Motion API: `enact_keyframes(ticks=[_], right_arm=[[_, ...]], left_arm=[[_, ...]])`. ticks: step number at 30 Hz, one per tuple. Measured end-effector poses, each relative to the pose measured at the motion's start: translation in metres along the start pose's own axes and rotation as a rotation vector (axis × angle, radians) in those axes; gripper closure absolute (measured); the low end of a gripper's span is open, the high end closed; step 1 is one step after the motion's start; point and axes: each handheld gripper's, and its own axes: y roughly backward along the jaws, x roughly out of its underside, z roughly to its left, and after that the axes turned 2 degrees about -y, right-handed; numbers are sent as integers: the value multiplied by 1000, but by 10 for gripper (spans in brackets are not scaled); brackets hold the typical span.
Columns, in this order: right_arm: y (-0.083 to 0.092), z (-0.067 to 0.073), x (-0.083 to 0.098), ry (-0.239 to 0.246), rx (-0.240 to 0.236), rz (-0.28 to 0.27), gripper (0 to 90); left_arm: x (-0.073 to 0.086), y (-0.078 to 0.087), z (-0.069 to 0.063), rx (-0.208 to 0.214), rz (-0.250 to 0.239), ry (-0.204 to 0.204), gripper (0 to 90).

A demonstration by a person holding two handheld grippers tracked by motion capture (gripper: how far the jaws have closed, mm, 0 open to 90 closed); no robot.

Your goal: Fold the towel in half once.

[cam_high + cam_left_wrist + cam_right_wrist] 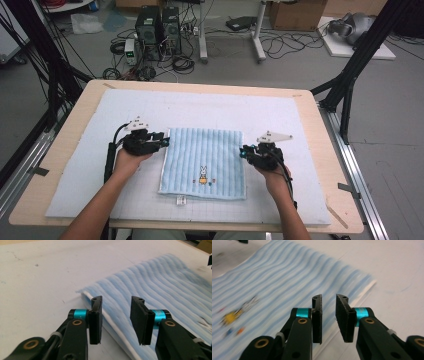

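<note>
White padding covers the counter [75, 150], with bare room all round the blue towel [202, 152] lying flat at its middle. Left tongs [165, 139] sit at the towel's left edge, jaws spread and pinching nothing. Right tongs [243, 151] hover at its right edge, narrowly parted, empty.

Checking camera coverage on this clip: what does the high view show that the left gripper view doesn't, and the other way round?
High view alone: both forearms, the right tool at the towel's right edge, the rabbit picture, the wooden table, computers on the floor.
Left gripper view alone: the left tool close up, jaws apart over the towel's white-piped edge, nothing pinched.
Both: the striped blue towel on the white mat.
</note>
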Motion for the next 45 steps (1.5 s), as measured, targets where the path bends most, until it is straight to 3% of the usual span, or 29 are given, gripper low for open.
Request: enact_keyframes(ticks=[4, 8, 11, 16, 18, 21, 24, 26, 28, 30, 32, 37, 45], right_arm=[[-28, -13, -17, -32, 40, 27, 753], [-53, -24, -26, -44, 67, 69, 750], [-69, -31, -26, -42, 105, 128, 763], [-70, -38, -23, -82, 133, 101, 759], [-66, -38, -24, -71, 149, 97, 718], [-52, -40, -25, -92, 125, 42, 650], [-35, -39, -24, -101, 121, -1, 550], [-26, -39, -23, -111, 131, 3, 416], [-17, -39, -23, -120, 144, 5, 345], [-9, -37, -23, -100, 167, 0, 263], [-1, -36, -24, -94, 170, -9, 202], [19, -34, -16, -74, 171, -50, 118], [32, -38, -6, -60, 187, -91, 111]], left_arm=[[-8, -28, 6, -28, 45, -2, 681], [-9, -49, 9, -97, 118, -39, 727], [-9, -53, 11, -130, 100, -32, 775], [-9, -52, 7, -144, 106, -73, 751], [-10, -47, 8, -158, 113, -62, 635], [-9, -34, 13, -109, 29, -5, 510], [-9, -19, 17, -22, -21, 44, 391], [-10, -8, 17, -14, -71, 39, 293], [-11, 2, 15, -28, -116, 32, 258], [-11, 9, 14, -20, -142, 31, 156], [-10, 15, 14, -1, -162, 40, 158], [-9, 30, 13, 4, -195, 38, 158], [-12, 36, 9, -16, -194, 28, 159]])
